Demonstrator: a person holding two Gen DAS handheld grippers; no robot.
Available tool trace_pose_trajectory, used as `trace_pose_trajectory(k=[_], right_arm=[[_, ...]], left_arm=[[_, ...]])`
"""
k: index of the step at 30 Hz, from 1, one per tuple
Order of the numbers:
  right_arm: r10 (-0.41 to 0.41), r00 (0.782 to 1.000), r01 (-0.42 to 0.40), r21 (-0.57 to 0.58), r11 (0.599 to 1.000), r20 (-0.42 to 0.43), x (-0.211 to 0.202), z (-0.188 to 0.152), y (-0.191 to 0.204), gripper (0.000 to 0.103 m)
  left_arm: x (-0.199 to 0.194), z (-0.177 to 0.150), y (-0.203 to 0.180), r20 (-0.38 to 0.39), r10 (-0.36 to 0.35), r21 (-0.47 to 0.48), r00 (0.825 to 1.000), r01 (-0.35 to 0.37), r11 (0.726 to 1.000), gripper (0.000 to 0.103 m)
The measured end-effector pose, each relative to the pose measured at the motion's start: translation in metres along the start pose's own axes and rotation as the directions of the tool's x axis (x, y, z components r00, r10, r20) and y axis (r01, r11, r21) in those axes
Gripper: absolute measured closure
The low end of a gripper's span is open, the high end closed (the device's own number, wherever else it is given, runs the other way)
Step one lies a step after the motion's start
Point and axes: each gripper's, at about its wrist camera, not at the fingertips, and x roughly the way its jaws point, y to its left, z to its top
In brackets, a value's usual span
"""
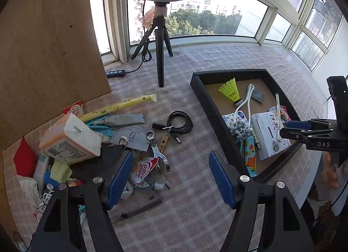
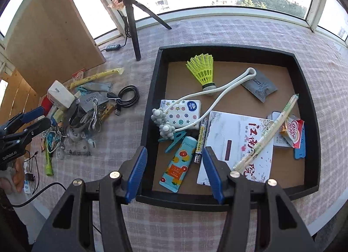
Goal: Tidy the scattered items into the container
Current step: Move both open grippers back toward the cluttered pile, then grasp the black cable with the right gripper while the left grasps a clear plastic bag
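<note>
A black tray (image 2: 308,104) with a brown floor sits on the checked tablecloth; it also shows in the left wrist view (image 1: 208,108). In it lie a yellow shuttlecock (image 2: 202,69), a tissue pack (image 2: 182,113), a hand-cream tube (image 2: 179,163), a white booklet (image 2: 237,143) and chopsticks (image 2: 269,132). My right gripper (image 2: 174,171) is open and empty above the tray's near edge. My left gripper (image 1: 171,178) is open and empty above the cloth, right of a pile of scattered items: a white carton (image 1: 71,138), a coiled black cable (image 1: 179,122), a metal opener (image 1: 156,149), a Coffee-mate sachet (image 1: 143,170).
A ring-light tripod (image 1: 161,56) stands at the back by the window. A wooden board (image 1: 47,41) leans at the left behind the pile. A black cable remote (image 1: 115,73) lies near the board. The table's edge curves close on the right.
</note>
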Motion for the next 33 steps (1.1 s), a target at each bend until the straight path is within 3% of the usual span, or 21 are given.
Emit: trace_pose_trajectory(k=[5,10,17,23,33], right_arm=[[0.028,0.999,-0.031,-0.166,0.986,-0.020,0.019,0.004,0.057,0.051],[0.048,0.995,-0.068,-0.240,0.968,-0.089,0.048,0.003,0.096,0.051],[0.070,0.987,-0.103,-0.240,0.965,-0.144,0.073,0.013,0.129,0.051],[0.080,0.987,-0.105,-0.179,0.978,-0.143,0.084,0.034,0.128,0.051],[0.077,0.982,-0.114,-0.215,0.970,-0.174,0.114,0.068,0.132,0.066]], left_arm=[[-0.011,-0.035,0.058,-0.019,0.049,-0.077,0.999,-0.051,0.996,0.040],[-0.008,-0.067,0.080,-0.052,0.055,-0.075,0.997,-0.059,0.995,0.043],[0.016,-0.092,0.059,-0.115,0.012,0.061,0.993,-0.005,0.998,0.049],[0.043,-0.093,0.030,-0.178,-0.008,0.195,0.984,0.043,0.980,0.049],[0.076,-0.083,0.021,-0.264,-0.068,0.265,0.962,0.140,0.954,0.049]])
